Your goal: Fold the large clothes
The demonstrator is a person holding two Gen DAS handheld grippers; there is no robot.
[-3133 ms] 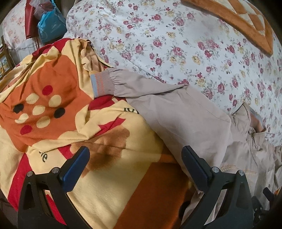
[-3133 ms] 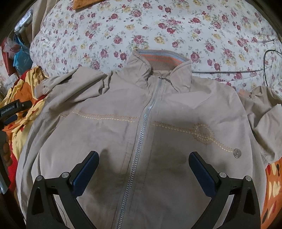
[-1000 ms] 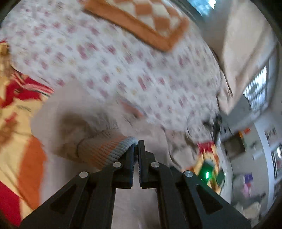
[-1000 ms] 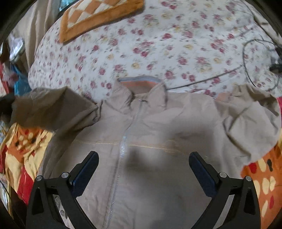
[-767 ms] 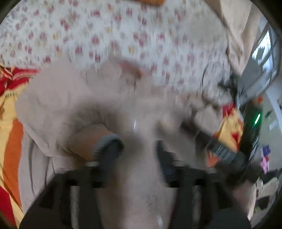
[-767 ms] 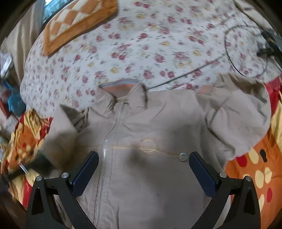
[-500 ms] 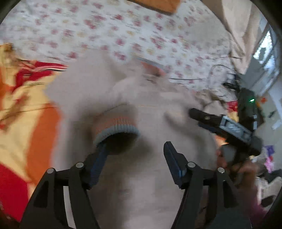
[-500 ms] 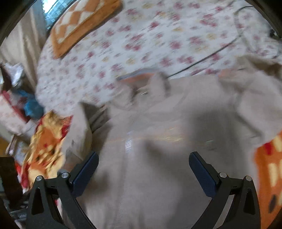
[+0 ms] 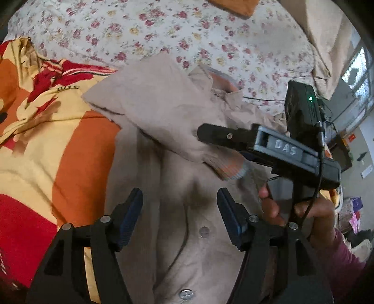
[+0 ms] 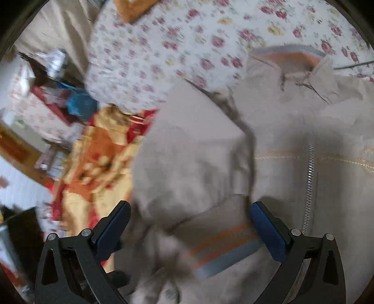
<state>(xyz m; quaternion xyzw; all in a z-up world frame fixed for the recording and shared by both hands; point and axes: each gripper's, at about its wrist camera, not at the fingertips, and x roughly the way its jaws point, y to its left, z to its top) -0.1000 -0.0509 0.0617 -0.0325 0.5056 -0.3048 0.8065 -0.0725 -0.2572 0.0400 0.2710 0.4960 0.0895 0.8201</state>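
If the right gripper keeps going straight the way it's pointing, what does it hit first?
Most likely the folded-over sleeve of the beige jacket: its striped cuff lies just ahead between the open right gripper fingers. Blur makes depth uncertain.

Bed (image 9: 163, 28) with white floral sheet, rose print. Orange-yellow-red blanket (image 9: 58, 145) at left side. Orange checked cushion (image 9: 236, 7) at head end. Beige curtain (image 9: 327, 35) and daylit window (image 9: 360, 67) upper right. Cluttered shelves (image 10: 46, 98), blurred.
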